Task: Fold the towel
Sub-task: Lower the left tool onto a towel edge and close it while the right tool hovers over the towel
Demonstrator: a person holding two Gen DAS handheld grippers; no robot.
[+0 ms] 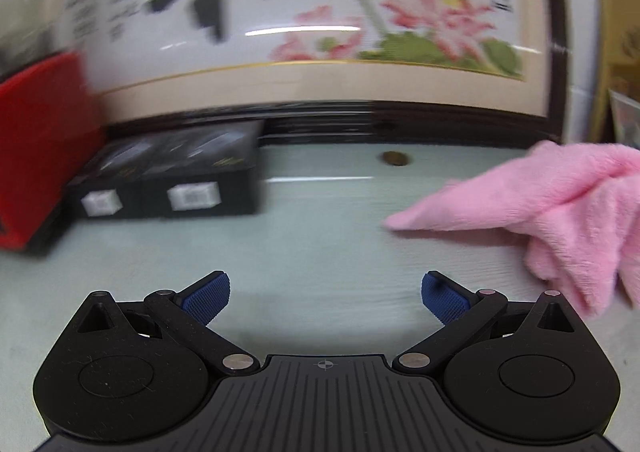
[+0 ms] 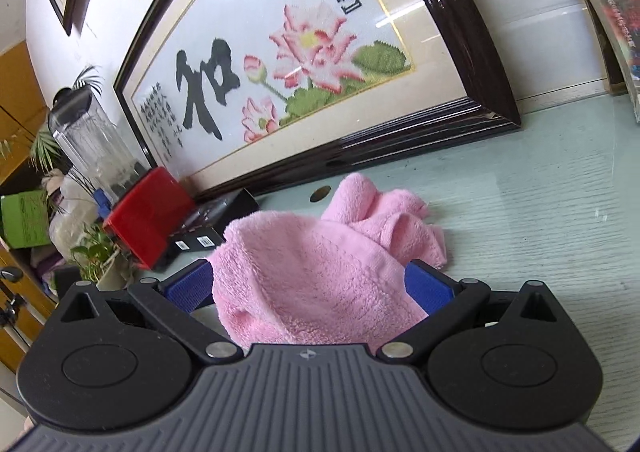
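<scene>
No neat fold shows: the pink towel [image 2: 320, 276] lies bunched on the desk [image 2: 540, 211], one part between the spread fingers of the right tool [image 2: 308, 286]. The left tool [image 1: 325, 296] gapes empty just beside it. Squaring and folding remain.

framed embroidery [image 2: 288, 63]: one large black character 和 beside pink lotus flowers | small black character columns at both ends, too small to read | black box [image 2: 202, 240]: white barcode labels, unreadable
</scene>
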